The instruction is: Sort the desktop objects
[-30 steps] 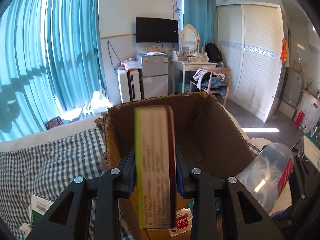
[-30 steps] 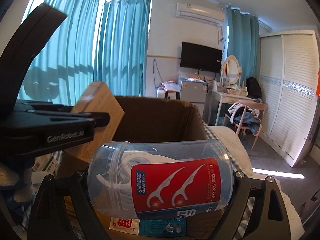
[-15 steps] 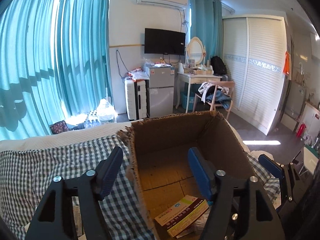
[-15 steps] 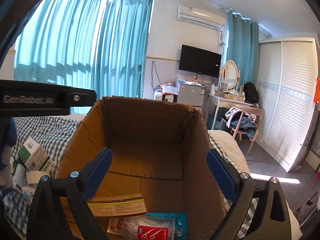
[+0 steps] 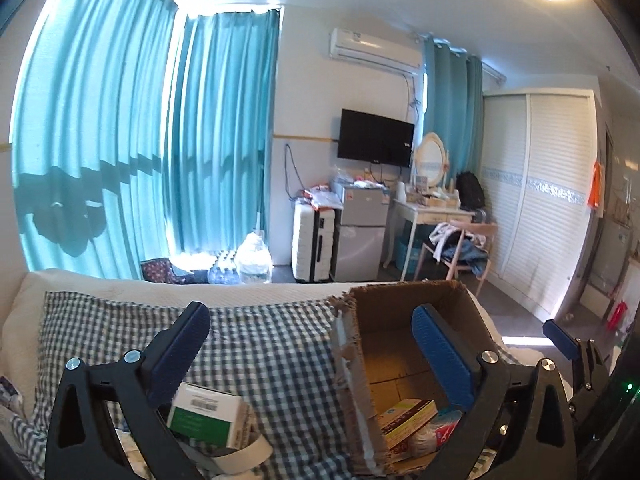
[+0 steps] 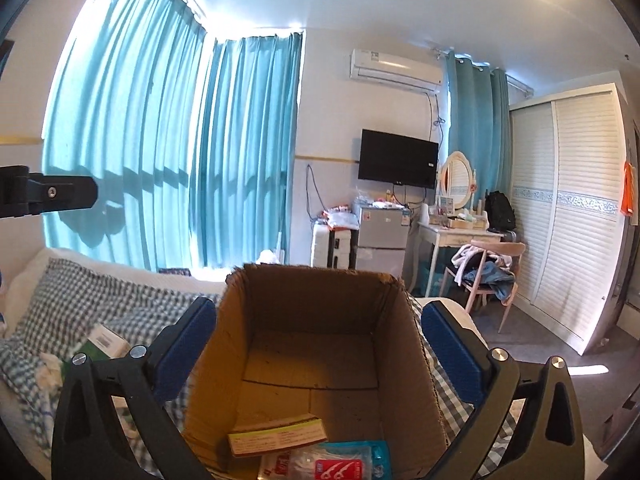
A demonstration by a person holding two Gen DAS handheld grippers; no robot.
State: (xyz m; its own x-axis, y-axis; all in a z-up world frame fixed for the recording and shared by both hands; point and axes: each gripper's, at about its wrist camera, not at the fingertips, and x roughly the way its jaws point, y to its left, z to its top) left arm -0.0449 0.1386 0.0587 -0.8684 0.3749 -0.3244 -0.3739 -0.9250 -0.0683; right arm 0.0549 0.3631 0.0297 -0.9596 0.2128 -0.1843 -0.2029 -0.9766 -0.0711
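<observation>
Both tongs are standing wide with nothing between their blue pads. The left tongs (image 5: pixel 308 344) have just been opening, and they are hanging over the checked cloth (image 5: pixel 260 352), straddling the torn near-left corner of the cardboard box (image 5: pixel 384 344). The right tongs (image 6: pixel 318 344) have also just been opening the last bit, and they are facing straight into the box (image 6: pixel 320 320), one finger outside each side wall.

The box is sitting open-topped on the cloth, its ragged rim clear all the way round and most of its floor lying bare. Along its near wall three things are lying together: one flat yellow-edged carton (image 6: pixel 278 436), one clear tub of floss picks with a red label (image 6: pixel 332 466), and one teal packet (image 6: pixel 376 452) under the tub. The carton is touching the tub.

Outside the box, to its left on the cloth, one green-and-white carton (image 5: pixel 206 420) is lying beside a curl of white paper (image 5: pixel 240 456), with crumpled white bits around it; how many of those there are I cannot tell. Open cloth is stretching away behind that carton toward the curtains (image 5: pixel 120 140).
</observation>
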